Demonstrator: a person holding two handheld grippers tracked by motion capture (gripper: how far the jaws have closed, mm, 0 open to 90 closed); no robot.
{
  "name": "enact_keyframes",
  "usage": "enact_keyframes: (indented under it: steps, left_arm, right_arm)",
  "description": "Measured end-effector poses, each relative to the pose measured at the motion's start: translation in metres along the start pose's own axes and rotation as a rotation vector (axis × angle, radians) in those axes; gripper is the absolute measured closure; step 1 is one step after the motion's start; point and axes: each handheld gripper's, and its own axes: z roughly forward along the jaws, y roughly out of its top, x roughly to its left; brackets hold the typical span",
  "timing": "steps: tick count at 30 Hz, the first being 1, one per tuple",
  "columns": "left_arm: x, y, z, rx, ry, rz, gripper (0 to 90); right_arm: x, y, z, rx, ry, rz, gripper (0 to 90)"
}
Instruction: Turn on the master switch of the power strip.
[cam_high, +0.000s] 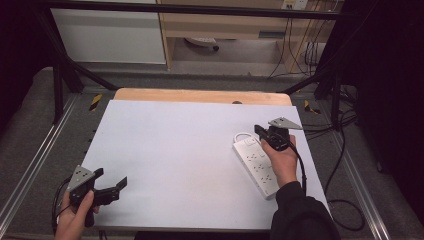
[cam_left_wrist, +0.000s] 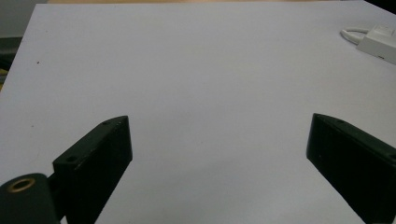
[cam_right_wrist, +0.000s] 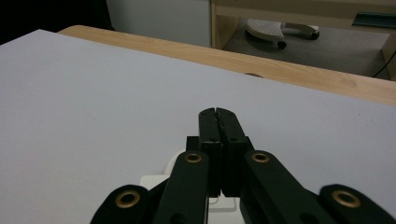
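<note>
Your right hand-held gripper (cam_high: 261, 132) sits directly over the far end of the white plastic power strip (cam_high: 256, 167), and that is the relation everything turns on. The strip lies on the right side of the pale grey desk (cam_high: 180, 150), with its long axis running diagonally: the near end points toward your right sleeve and the desk's right edge, the far end, where the white cable (cam_high: 242, 134) loops out, points away from you and a little left. Your right hand covers much of the strip's right side, so the strip is under that hand, not ahead of it.

In the right gripper view the jaws of this hand-held gripper (cam_right_wrist: 218, 112) are pressed together with nothing between them, tips aimed past the strip's far end across the bare desk, a corner of the white strip (cam_right_wrist: 156, 179) showing just below them. Closed like that, they look set to press on the strip's far end, perhaps a switch, rather than grasp; I cannot tell whether they touch it.

Your left hand-held gripper (cam_high: 111, 187) rests at the desk's near left corner, jaws spread wide and empty, well apart from the strip (cam_left_wrist: 377, 43), which lies far off to its right. The right hand is clearly the nearer one.
</note>
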Motion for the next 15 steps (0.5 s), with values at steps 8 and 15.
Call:
enact_keyframes:
  steps: [8,15]
  left_arm:
    - [-0.001,0.000,0.000,-0.002,0.000,0.004,6.9]
    - [0.000,0.000,0.000,-0.003,-0.001,0.003,6.9]
  right_arm:
    - [0.002,-0.004,0.009,0.019,0.006,0.005,90.0]
    - [0.004,-0.007,0.017,0.043,0.007,0.003,90.0]
